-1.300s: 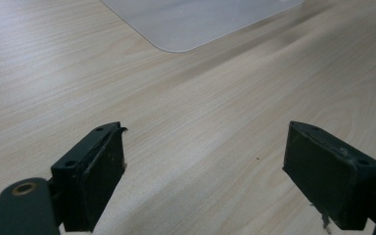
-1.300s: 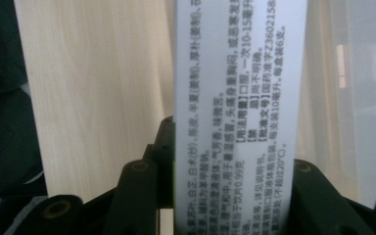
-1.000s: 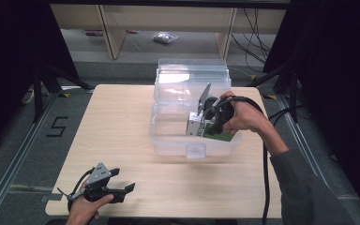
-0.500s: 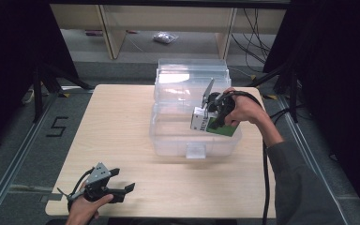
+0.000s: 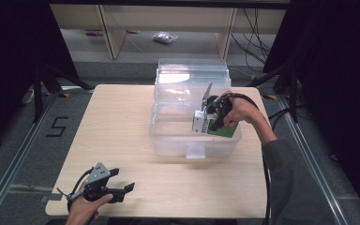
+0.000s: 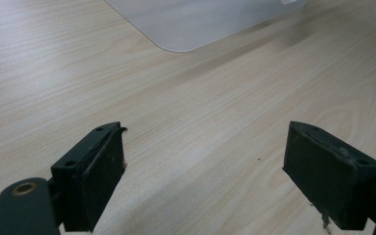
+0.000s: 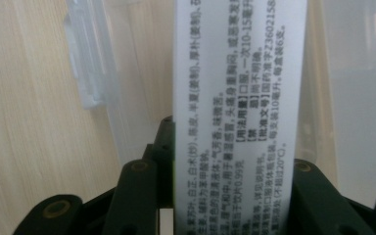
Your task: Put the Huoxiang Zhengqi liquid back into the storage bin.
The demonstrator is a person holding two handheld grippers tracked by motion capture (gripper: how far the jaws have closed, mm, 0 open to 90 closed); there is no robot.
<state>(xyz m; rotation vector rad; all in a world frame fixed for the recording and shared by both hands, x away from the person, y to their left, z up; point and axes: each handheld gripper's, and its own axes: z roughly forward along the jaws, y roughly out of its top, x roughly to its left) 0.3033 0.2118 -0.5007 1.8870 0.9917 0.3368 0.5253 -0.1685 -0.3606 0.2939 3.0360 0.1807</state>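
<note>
Carton [image 5: 218, 127], green and white, printed side panel facing the right claw's camera [image 7: 240, 112]. It sits clamped between the jaws of the right claw [image 5: 209, 123], inside the clear bin [image 5: 168, 140], low against the bin's near right corner.

Risk, as I judge it: grip looks to be on a narrow end, so the carton may pivot or slip if tilted. The bin wall lies just beside the claw; a bump could shift the bin.

Right hand [image 5: 239, 110] reaches over the bin rim, wrist bent down. Left claw [image 5: 115, 190] rests near the table's [image 5: 122, 117] front edge, well apart from the bin, jaws wide, nothing between them [image 6: 205, 161].
</note>
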